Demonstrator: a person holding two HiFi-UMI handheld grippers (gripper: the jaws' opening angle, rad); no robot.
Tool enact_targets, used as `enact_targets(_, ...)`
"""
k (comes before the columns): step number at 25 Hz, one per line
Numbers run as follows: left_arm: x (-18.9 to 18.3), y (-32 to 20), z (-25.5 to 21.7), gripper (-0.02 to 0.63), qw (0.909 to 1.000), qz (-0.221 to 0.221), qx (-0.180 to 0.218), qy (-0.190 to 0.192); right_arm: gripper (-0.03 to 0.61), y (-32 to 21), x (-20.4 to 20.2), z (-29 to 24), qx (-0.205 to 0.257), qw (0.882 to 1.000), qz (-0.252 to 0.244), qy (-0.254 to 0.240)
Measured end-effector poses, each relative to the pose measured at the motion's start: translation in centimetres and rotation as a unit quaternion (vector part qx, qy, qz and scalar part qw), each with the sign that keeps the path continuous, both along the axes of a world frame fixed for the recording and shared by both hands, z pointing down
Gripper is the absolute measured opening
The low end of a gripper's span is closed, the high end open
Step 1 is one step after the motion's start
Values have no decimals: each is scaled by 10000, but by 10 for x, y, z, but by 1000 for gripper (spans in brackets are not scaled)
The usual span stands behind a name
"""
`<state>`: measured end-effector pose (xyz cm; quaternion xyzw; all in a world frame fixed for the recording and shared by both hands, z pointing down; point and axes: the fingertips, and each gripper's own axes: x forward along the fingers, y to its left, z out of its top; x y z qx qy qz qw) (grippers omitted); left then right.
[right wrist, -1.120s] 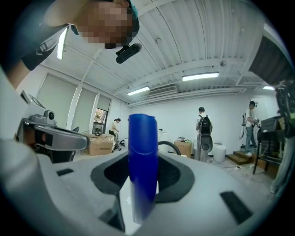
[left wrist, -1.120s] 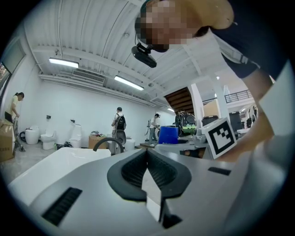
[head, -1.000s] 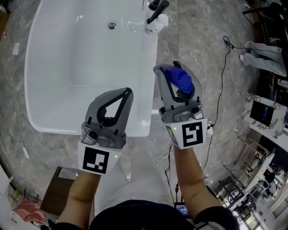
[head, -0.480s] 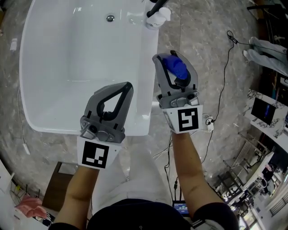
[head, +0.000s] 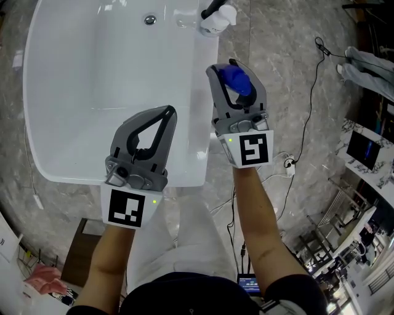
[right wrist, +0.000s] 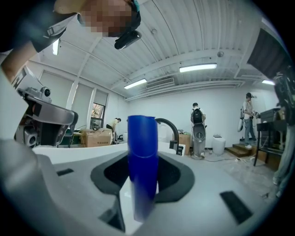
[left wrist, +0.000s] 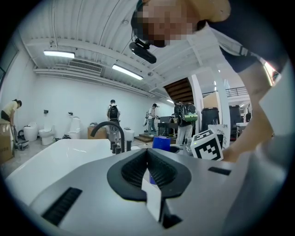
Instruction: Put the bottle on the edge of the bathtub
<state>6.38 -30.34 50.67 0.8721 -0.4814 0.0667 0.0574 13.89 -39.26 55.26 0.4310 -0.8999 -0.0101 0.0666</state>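
In the head view the white bathtub (head: 74, 166) fills the upper left, its right rim (head: 200, 104) running up the middle. My right gripper (head: 231, 67) is shut on a blue bottle (head: 239, 83) and hovers just right of that rim, above the marble floor. The right gripper view shows the blue bottle (right wrist: 142, 138) upright between the pads, hiding the tips of the right gripper (right wrist: 143, 159). My left gripper (head: 167, 111) hangs over the tub's near right corner, shut and empty. In the left gripper view the left gripper (left wrist: 148, 153) has its pads touching.
A black faucet (head: 212, 9) with a white base stands on the rim's far end, and the drain (head: 149, 19) lies beside it. Cables (head: 303, 117) and a power strip (head: 285, 166) trail over the floor on the right. A brown box (head: 86, 246) sits bottom left.
Both grippers have moved up the picture toward the tub and sunk lower. The right one carried the blue bottle closer to the rim.
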Motion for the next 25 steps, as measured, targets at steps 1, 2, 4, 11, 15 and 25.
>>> enact_targets(1, -1, -2, 1, 3, 10000, -21, -10, 5, 147, -1, 0, 3, -27, 10000, -2, 5)
enact_targets(2, -1, -3, 1, 3, 10000, -37, -20, 15, 147, -3, -1, 6, -46, 10000, 0, 15)
enact_targets(4, -3, -6, 3, 3, 10000, -59, -44, 44, 147, -7, -2, 12, -57, 10000, 3, 50)
enact_targets(11, 3, -13, 13, 3, 9999, 11, -119, 106, 146, -20, -4, 29, -121, 9999, 8, 114)
enact_targets(15, 6, -17, 18, 3, 9997, 90, -172, 122, 147, -25, -6, 38, -214, 9997, 26, 127)
enact_targets(25, 4, -19, 21, 3, 9997, 24, -228, 92, 147, -32, -14, 53, -294, 9991, -101, 289)
